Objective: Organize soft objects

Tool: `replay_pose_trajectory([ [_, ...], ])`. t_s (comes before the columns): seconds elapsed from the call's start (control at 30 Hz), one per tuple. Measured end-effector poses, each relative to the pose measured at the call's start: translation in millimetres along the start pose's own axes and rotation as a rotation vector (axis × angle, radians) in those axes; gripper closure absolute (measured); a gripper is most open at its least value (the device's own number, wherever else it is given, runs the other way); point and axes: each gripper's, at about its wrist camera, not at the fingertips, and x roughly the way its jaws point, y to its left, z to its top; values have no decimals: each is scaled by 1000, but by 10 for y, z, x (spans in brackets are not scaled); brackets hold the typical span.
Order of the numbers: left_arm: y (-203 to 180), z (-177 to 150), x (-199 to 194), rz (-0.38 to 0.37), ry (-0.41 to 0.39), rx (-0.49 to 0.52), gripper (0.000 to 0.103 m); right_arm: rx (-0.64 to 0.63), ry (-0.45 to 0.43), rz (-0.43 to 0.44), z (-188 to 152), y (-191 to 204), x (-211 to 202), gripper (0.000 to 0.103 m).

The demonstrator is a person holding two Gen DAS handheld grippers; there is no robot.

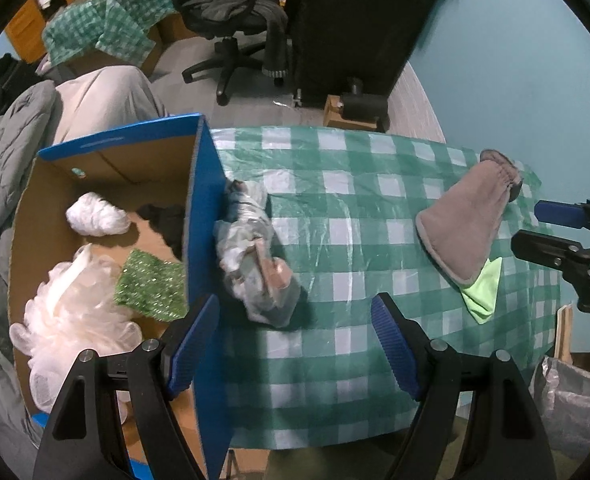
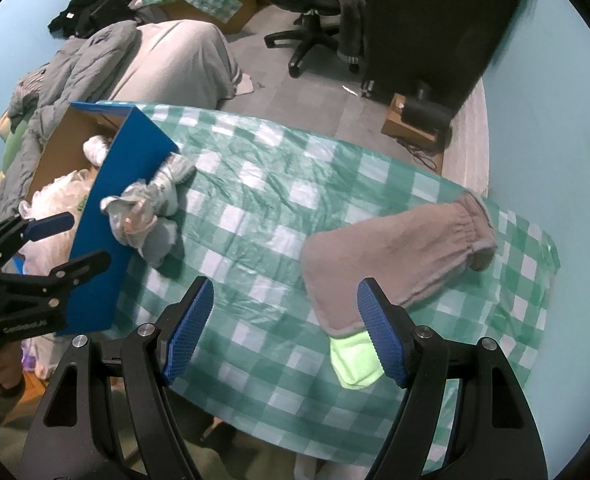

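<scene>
A blue cardboard box [image 1: 199,216] stands at the table's left end and holds a white mesh sponge [image 1: 71,320], a green sparkly cloth [image 1: 151,284], a white bundle [image 1: 95,216] and a dark item [image 1: 167,220]. A crumpled grey-white cloth [image 1: 255,248] lies against the box's outer wall; it also shows in the right wrist view [image 2: 147,212]. A grey-brown mitt [image 1: 467,216] lies over a lime-green cloth [image 1: 483,292] at the right. My left gripper [image 1: 295,344] is open above the table near the box. My right gripper [image 2: 283,328] is open beside the mitt [image 2: 399,256] and the lime cloth [image 2: 355,360].
The table carries a green-and-white checked plastic cover [image 1: 335,200]. An office chair [image 1: 231,16], a dark cabinet [image 1: 359,24], bedding [image 2: 167,60] and a small brown box with a black object [image 2: 415,116] stand beyond the table. The wall is turquoise.
</scene>
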Motion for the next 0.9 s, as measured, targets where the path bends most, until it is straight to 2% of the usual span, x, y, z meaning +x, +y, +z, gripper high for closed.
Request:
replay_pose_trajectory([
  [0.27,-114,126,253,29,25,36,23,23,16,-5,-72,-143,51,28],
  [0.53,30,181,395,56,45,18,23,44,24,-10,-100,-198,84,28],
  [0.7,114,195,500,36,71,6,23,56,28,-9,-91,-216,125,28],
  [0.9,22,232,604,82,87,48,20,79,40,-28,-68,-291,229,28],
])
